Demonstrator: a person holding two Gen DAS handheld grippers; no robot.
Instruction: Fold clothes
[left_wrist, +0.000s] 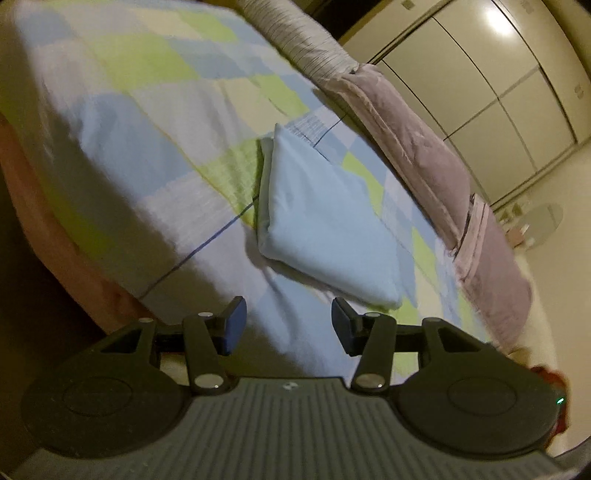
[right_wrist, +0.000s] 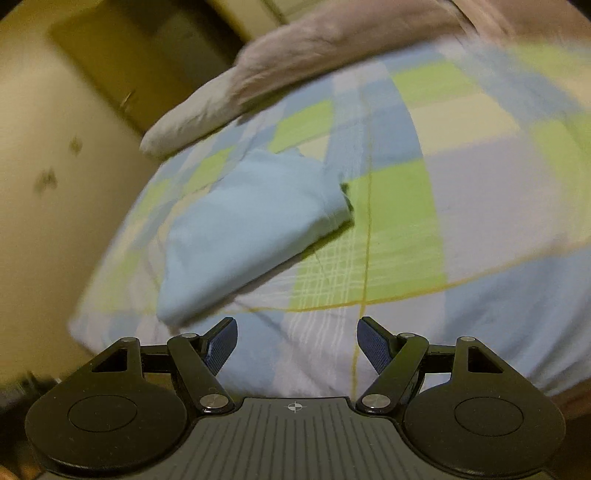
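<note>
Folded light-blue garment (left_wrist: 325, 221) lies on checked bedspread (left_wrist: 129, 147), at 12 o'clock from both tools. Left gripper (left_wrist: 288, 325) and right gripper (right_wrist: 295, 343) gape, empty. Risk: a careless grab snags bedspread, undoing the fold.

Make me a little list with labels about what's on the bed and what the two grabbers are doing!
place: bed with a checked blue, green and white cover
garment: light blue cloth, folded into a neat packet, lying flat on the cover
along the far edge: greyish-purple blanket
left gripper: open, empty, near the packet, not touching
right gripper: open, empty, near the packet, not touching
folding: looks finished
</note>
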